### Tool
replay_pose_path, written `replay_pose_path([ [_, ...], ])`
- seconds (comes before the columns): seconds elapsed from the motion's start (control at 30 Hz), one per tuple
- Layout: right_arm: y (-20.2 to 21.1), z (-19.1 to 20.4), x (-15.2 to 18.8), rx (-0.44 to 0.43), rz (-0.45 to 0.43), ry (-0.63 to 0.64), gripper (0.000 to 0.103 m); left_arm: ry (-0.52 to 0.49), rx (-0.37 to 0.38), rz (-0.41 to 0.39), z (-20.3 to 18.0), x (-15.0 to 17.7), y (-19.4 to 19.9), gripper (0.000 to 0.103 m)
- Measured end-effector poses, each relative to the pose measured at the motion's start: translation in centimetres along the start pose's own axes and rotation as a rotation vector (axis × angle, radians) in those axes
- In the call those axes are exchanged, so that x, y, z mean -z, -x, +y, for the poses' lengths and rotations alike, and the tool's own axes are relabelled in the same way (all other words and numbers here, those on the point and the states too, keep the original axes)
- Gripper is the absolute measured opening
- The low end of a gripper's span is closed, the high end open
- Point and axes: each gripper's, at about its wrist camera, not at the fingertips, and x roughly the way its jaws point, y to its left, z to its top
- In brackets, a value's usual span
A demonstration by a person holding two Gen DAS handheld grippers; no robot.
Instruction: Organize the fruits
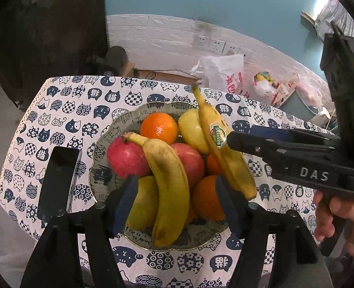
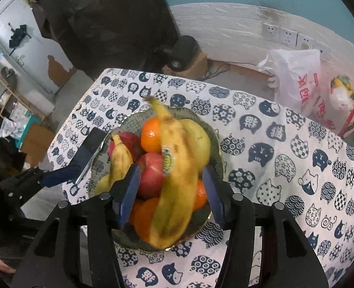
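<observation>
- Left gripper (image 1: 174, 199) stands open astride the near banana (image 1: 169, 192), pads clear of it.
- Right gripper (image 2: 171, 192) likewise open astride the stickered banana (image 2: 177, 180).
- Both bananas lie atop the fruit heaped in the bowl (image 1: 100, 144).
- Best lift each gripper straight up from the bowl, nudging nothing.

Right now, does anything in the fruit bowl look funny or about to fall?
Yes. The banana with the sticker lies tilted across the heap, its stem poking up past the far rim of the bowl. It might slide off. The other banana has brown marks. Nothing has spilled.
</observation>
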Motion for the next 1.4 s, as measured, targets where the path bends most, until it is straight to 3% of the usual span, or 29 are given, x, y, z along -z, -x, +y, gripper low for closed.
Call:
replay_pose_path([
  [0.23, 1.4, -1.1, 0.6, 0.02, -0.006, -0.037, 0.055, -0.014, -0.015, -0.022, -0.7, 0.1, 1.5, 0.069],
  [0.37, 3.4, -1.0, 1.3, 0.042, -0.023, -0.033, 0.055, -0.028, -0.053, -0.044, -1.1, 0.7, 3.2, 0.079],
  [0.53, 6.4, -0.5, 2.2, 0.115, -0.056, 0.001, 0.068, -0.076, -0.139, -0.096, -1.9, 1.7, 5.7, 0.088],
  [0.77, 11.3, 0.2, 3.7, 0.172, -0.135, 0.007, 0.084, -0.071, -0.15, -0.134, -3.0, 2.4, 8.8, 0.091],
  [1.0, 14.8, 0.9, 5.0, 0.212, -0.173, 0.05, 0.084, -0.069, -0.155, -0.191, -3.9, 2.8, 11.2, 0.101],
  [1.4, 16.6, 1.2, 6.7, 0.289, -0.179, 0.102, 0.084, -0.091, -0.166, -0.22, -5.1, 2.6, 12.4, 0.101],
])
